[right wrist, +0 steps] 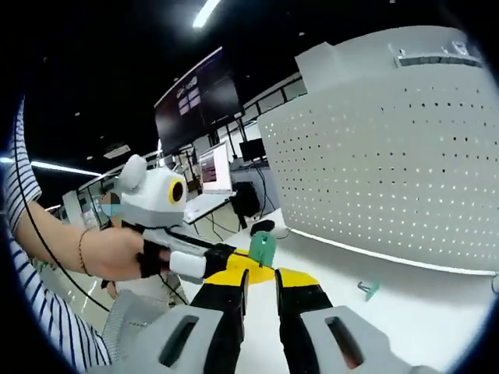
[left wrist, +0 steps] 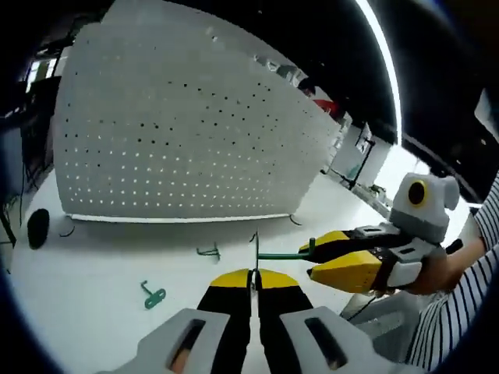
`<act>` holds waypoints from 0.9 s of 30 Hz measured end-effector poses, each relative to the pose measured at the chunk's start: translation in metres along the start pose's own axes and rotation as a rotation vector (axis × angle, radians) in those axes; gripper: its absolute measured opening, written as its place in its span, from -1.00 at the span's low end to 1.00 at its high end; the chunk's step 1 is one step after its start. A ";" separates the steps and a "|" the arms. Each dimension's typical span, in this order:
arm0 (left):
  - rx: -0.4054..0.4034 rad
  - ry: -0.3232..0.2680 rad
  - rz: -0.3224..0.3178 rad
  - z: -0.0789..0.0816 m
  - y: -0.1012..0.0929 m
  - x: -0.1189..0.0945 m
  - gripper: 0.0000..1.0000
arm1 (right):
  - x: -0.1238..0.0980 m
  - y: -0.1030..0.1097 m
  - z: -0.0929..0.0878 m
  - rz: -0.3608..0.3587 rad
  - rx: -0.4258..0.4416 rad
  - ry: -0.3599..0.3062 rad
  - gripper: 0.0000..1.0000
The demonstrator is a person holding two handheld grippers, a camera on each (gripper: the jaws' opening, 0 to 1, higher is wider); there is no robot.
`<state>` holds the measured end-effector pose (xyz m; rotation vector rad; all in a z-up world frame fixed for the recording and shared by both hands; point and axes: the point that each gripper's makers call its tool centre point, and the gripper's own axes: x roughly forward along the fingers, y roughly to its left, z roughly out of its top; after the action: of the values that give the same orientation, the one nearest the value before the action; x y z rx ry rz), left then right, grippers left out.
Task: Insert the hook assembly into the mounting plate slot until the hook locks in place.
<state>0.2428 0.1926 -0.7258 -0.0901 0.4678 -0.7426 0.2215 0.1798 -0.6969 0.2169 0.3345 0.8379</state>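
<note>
Just before the pegboard (left wrist: 179, 125), both grippers, left gripper (left wrist: 253, 279) and right gripper (left wrist: 316, 261), clamp the green hook (left wrist: 281, 254), probably light, stiff, thin; the base plate looks easiest to grip.

bright ceiling light strips (left wrist: 382, 47) glare above; the white table (left wrist: 93, 312) shines, the room behind is dark, edges bend and blur.

Pegboard (left wrist: 187, 125) stands on table (left wrist: 93, 265); two hooks (left wrist: 153, 295) (loose) lie before it.

A white table (left wrist: 93, 312) carries the upright pegboard (left wrist: 179, 132), two loose hooks (left wrist: 153, 295) and, perhaps, a dark mouse (left wrist: 37, 227).
</note>
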 end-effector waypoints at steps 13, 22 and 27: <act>0.065 -0.148 0.041 0.023 -0.015 -0.012 -0.98 | 0.007 0.012 0.028 0.032 0.090 -0.091 -0.79; 0.072 -0.192 0.069 0.032 -0.013 -0.019 -0.98 | 0.009 0.017 0.032 0.024 0.072 -0.101 -0.93; 0.064 -0.191 0.082 0.031 -0.011 -0.021 -0.98 | 0.012 0.020 0.030 0.036 0.068 -0.083 -0.97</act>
<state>0.2359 0.1961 -0.6873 -0.0805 0.2640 -0.6607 0.2271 0.2001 -0.6650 0.3216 0.2822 0.8516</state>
